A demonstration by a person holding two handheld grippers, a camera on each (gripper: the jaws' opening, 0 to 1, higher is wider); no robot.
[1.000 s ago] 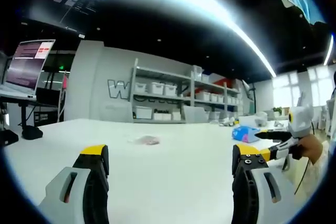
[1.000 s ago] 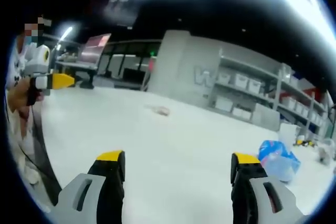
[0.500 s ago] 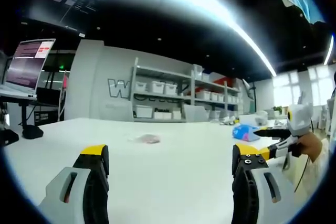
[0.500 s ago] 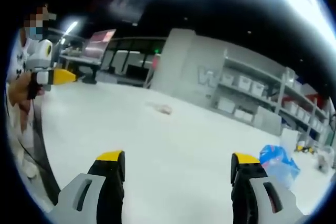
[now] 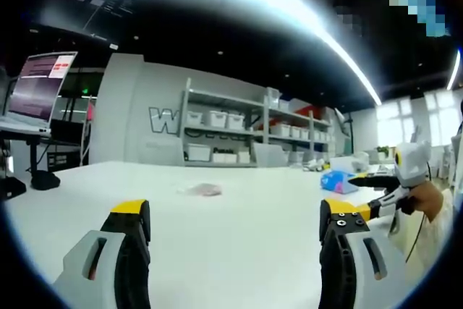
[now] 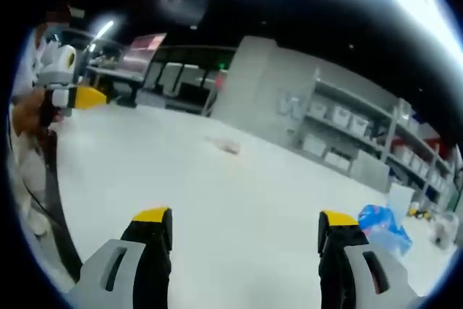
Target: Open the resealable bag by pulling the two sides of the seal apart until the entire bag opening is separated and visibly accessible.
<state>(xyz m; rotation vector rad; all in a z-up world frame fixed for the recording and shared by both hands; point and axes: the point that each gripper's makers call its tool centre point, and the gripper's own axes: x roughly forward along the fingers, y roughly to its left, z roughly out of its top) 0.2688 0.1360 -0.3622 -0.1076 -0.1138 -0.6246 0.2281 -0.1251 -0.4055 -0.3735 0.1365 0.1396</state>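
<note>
Counter (image 5: 239, 244): broad white top, mostly bare, carrying every item below.

Shelving (image 5: 246, 132): beyond the counter's far edge, stocked with white bins.

Blue bag (image 6: 382, 226): crumpled, toward the counter's far right corner; not the target.

Resealable bag (image 5: 203, 191): small pale pouch, lying flat near the middle of the counter toward its far edge, well apart from both tools (image 6: 226, 146). Seal side too small to tell.

Left gripper (image 5: 235, 226): jaws released, spread wide, nothing between them.

Right gripper (image 6: 244, 233): jaws released, likewise empty.

Handling advice: bring both tools in low over the pouch, one per seal lip, pinching only a single layer each before pulling apart.
</note>
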